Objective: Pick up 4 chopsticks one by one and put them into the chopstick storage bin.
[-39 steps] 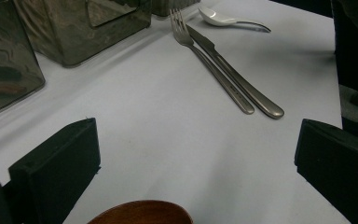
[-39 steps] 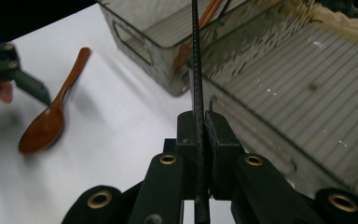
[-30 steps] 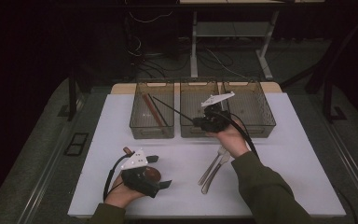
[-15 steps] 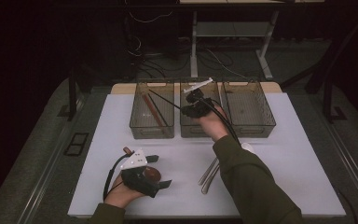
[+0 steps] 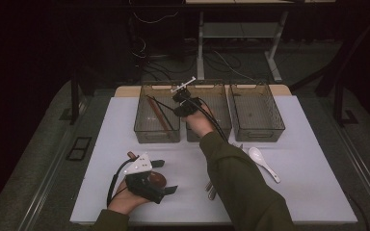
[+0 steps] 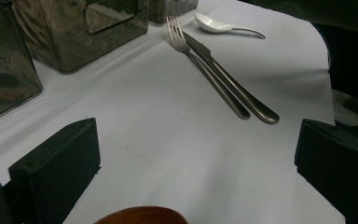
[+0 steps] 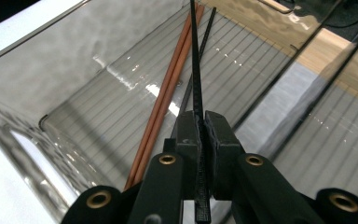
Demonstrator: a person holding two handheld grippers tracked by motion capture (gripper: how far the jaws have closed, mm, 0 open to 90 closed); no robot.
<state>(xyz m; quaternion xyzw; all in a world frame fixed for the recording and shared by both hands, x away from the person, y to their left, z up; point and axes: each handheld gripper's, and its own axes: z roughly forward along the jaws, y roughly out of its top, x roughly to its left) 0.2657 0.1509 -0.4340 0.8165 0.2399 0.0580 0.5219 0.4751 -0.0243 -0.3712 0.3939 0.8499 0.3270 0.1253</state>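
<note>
Black chopsticks (image 7: 195,60) sit pinched between the jaws of the right gripper (image 7: 200,140), which clamp tight on them above the leftmost clear bin (image 5: 142,126). Their tips angle down into that bin, beside a reddish-brown pair of chopsticks (image 7: 168,88) lying on its ribbed floor. The left gripper (image 5: 161,177) rests low on the white bench (image 5: 106,139), jaws spread wide with nothing between them, a brown wooden spoon (image 6: 142,215) just under it. A fork (image 6: 200,63) and knife (image 6: 233,84) lie touching side by side, a white spoon (image 6: 214,25) beyond them near the bins.
</note>
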